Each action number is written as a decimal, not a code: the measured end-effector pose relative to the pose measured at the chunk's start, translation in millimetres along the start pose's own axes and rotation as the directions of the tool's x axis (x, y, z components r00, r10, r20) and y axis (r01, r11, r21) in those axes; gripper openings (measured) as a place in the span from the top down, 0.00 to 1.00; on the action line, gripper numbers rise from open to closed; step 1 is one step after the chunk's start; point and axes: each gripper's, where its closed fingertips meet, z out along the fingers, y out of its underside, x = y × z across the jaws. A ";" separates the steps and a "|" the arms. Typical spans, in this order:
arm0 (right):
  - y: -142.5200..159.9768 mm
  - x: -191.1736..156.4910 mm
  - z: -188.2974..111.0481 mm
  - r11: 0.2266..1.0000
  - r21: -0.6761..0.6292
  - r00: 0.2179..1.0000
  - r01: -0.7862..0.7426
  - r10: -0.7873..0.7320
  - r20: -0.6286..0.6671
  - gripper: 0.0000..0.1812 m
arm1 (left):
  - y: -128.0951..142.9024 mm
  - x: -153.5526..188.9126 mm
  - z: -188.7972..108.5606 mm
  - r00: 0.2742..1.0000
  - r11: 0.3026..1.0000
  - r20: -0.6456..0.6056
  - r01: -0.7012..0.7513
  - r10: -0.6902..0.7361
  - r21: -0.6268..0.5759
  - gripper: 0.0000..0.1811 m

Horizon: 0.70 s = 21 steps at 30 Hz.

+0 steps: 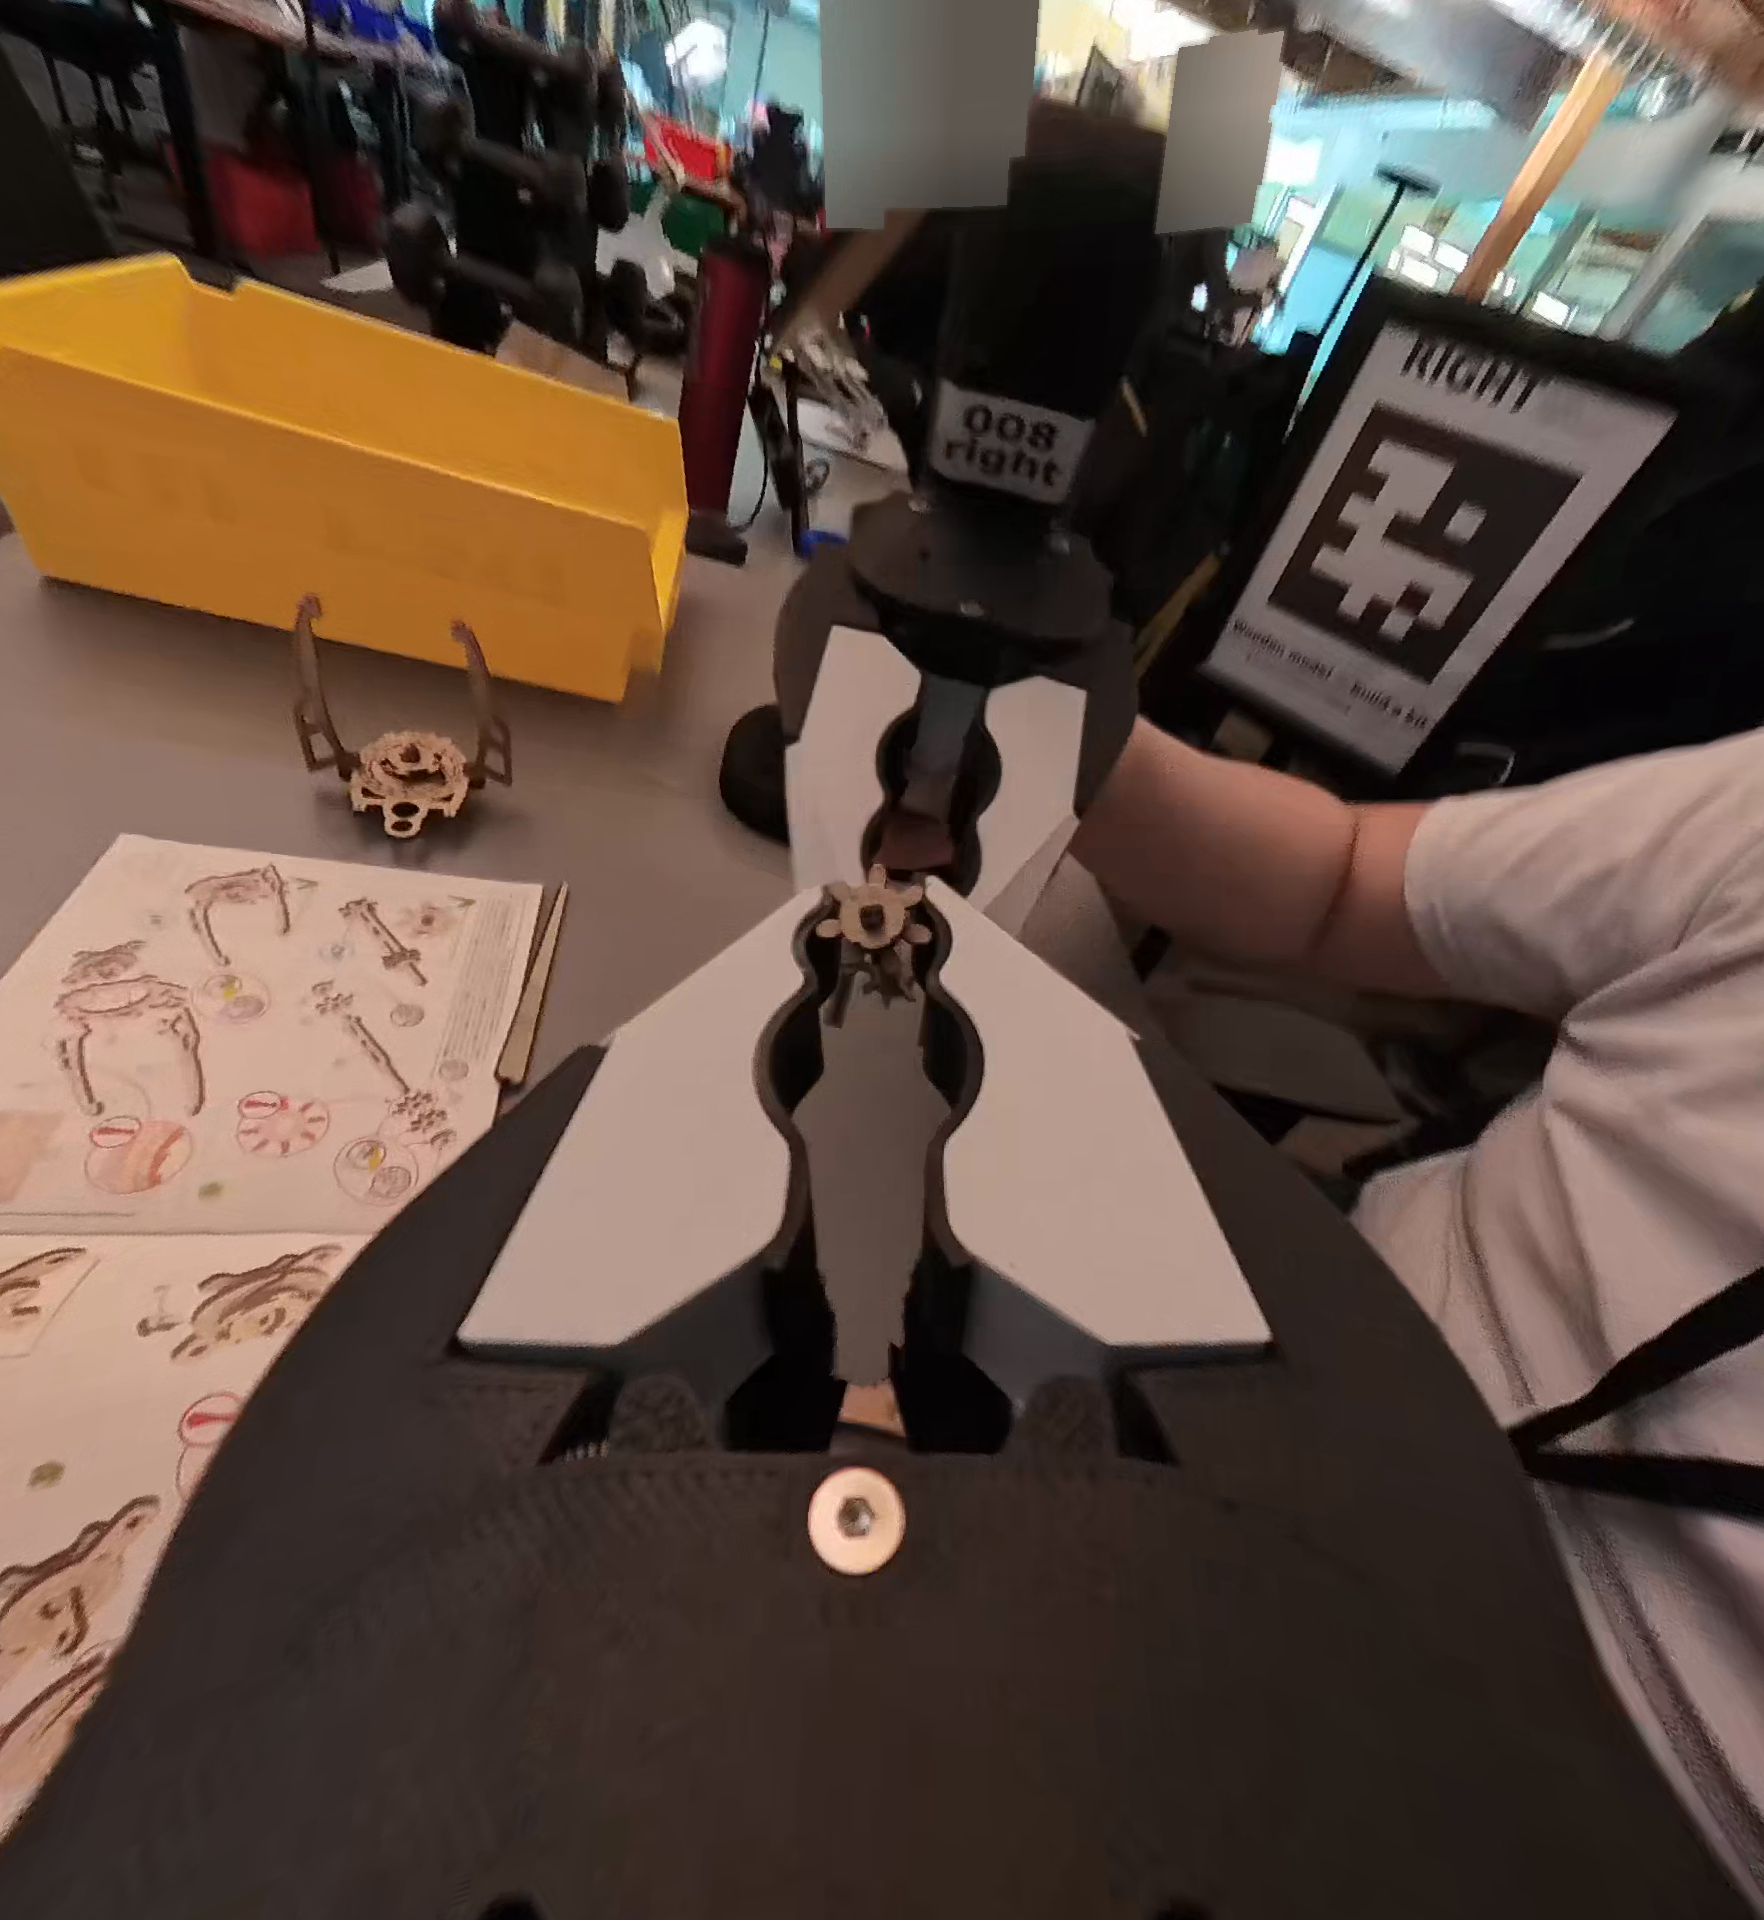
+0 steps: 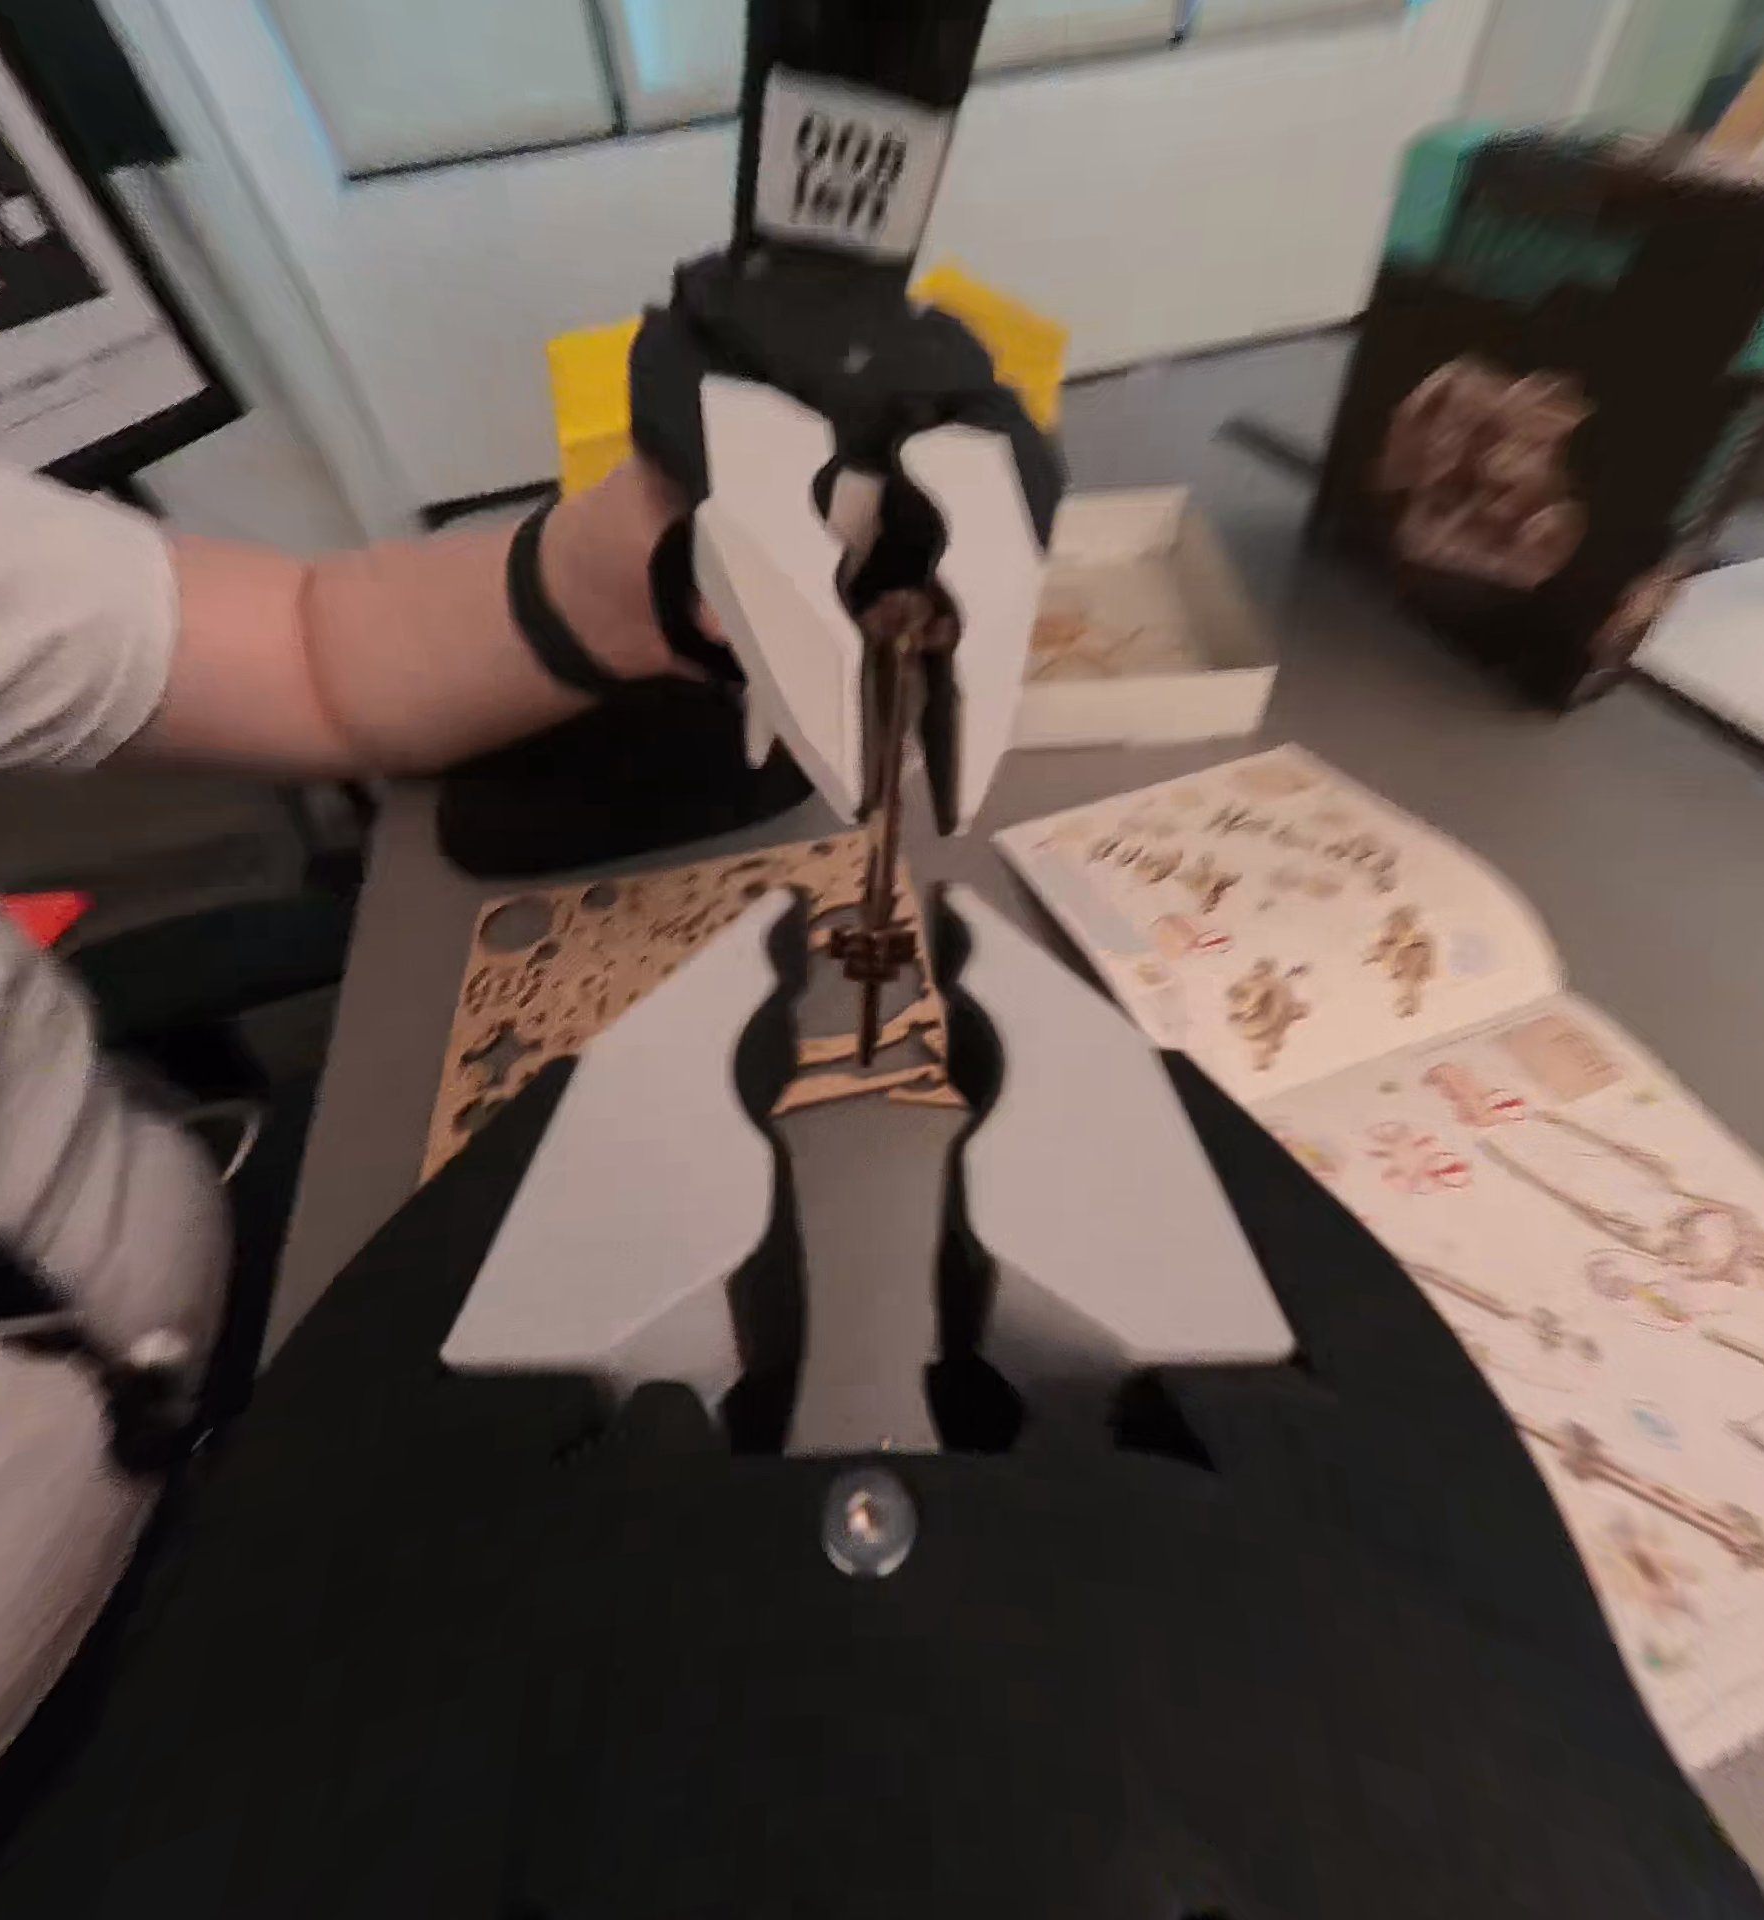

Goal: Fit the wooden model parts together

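Observation:
A thin wooden shaft with small gears [image 2: 873, 951] is held in the air between both grippers. My left gripper [image 1: 873, 904] is shut on it, with a pale gear [image 1: 873, 920] at its fingertips; in the right wrist view this gripper [image 2: 893, 810] comes down from above onto the shaft. My right gripper [image 2: 873, 904] closes around the shaft's geared lower end. In the left wrist view it [image 1: 914, 857] faces me, shut on a brown end piece [image 1: 914, 831]. A part-built wooden model with two curved arms [image 1: 405, 769] stands on the grey table.
A yellow bin [image 1: 338, 499] stands behind the model. Instruction sheets [image 1: 234, 1039] and a thin stick [image 1: 535, 987] lie at the left. A punched-out wooden sheet [image 2: 587, 966], an open white box [image 2: 1138, 644] and a dark box [image 2: 1522, 447] lie beyond. A marker board [image 1: 1429, 540] stands at the right. The tips of both grippers are at nearly the same place.

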 end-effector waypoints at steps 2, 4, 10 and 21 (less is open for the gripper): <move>6.9 -2.0 6.9 1.000 0.012 0.999 -0.012 0.012 0.049 0.92 | 8.9 -1.9 -0.4 1.000 0.998 -0.001 0.003 -0.004 -0.062 0.94; 12.2 -1.0 12.9 0.997 0.052 0.995 -0.051 0.047 0.083 0.92 | 17.0 -8.2 -3.0 1.000 0.994 0.018 -0.014 0.016 -0.109 0.94; -9.7 19.4 13.1 0.877 0.338 0.936 -0.341 0.283 0.209 0.92 | 2.4 -31.1 -4.8 0.992 0.980 -0.001 0.128 -0.129 0.152 0.91; 1.7 23.2 22.9 0.867 0.342 0.927 -0.363 0.298 0.229 0.90 | 9.4 -29.7 4.7 0.994 0.975 0.002 0.103 -0.106 0.196 1.00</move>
